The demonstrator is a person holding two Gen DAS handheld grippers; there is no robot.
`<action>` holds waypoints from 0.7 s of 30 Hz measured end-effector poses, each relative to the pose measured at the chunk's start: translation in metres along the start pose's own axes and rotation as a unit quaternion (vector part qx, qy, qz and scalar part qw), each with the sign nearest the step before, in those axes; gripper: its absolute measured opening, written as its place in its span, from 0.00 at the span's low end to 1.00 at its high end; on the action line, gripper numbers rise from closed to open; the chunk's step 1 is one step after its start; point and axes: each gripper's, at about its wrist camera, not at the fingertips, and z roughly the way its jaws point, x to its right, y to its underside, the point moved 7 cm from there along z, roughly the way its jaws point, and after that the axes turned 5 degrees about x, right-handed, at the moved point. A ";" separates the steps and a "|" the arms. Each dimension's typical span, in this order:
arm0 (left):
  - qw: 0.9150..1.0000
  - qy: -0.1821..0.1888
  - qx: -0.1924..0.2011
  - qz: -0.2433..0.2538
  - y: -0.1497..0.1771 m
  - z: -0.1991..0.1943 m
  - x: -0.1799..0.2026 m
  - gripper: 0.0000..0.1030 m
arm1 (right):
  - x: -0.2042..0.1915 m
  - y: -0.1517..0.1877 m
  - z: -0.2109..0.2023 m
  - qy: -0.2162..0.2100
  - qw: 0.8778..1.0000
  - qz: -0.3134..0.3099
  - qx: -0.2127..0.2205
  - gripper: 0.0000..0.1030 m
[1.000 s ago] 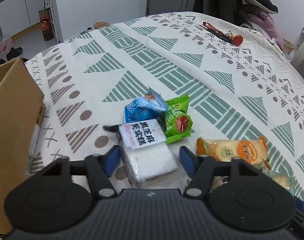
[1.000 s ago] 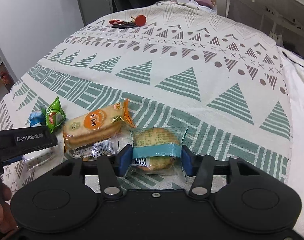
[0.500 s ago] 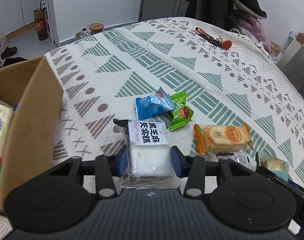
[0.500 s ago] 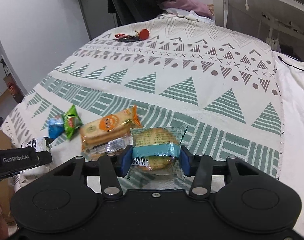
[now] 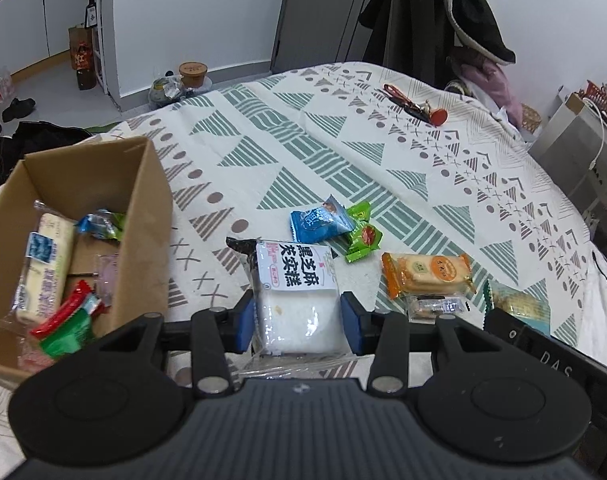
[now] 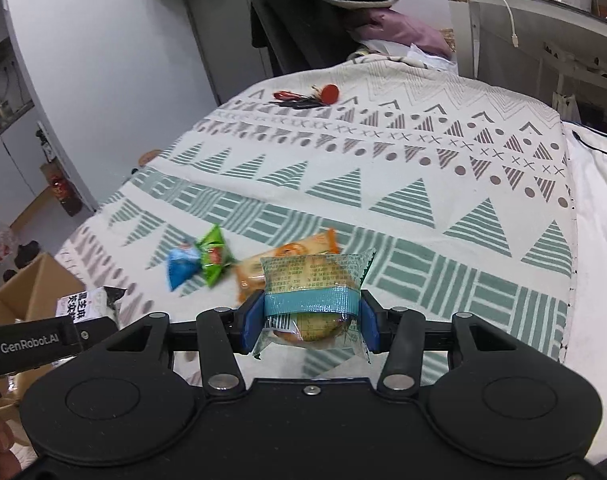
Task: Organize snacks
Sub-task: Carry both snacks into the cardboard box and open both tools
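Cotton cloth (image 5: 343, 152), cream with green striped triangles and brown dots and crosses, covers the surface under both tools; past its far edge stand pale walls, dark coats on a rack, white cabinets to the left and a white shelf unit to the right. A bunch of keys with a red tag (image 5: 417, 106) lies far ahead on the cloth.

Left gripper (image 5: 299, 322) pinches a white cake packet (image 5: 297, 304) between its blue pads; the label carries bold black Chinese characters that I cannot make out with certainty. To its left sits an open cardboard box (image 5: 143, 208) holding several wrapped snacks. Just ahead lie a blue packet (image 5: 319, 222) touching a green packet (image 5: 361, 236), and ahead to the right an orange cracker pack (image 5: 425, 274).

Right gripper (image 6: 309, 320) is clamped on a clear-and-teal round pastry packet (image 6: 313, 280), held clear of the cloth; a barcode and fine print show, too small to read. At its left the other tool's body reads "GenRobot.AI".
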 end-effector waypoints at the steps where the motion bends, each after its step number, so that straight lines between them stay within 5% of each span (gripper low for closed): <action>1: 1.000 0.000 0.002 0.000 -0.001 -0.004 -0.002 0.42 | -0.003 0.000 -0.004 -0.003 1.000 0.000 0.001 0.46; 21: 0.999 -0.012 0.045 -0.021 -0.020 -0.072 -0.057 0.42 | -0.076 -0.013 -0.050 -0.072 0.997 -0.025 0.025 0.46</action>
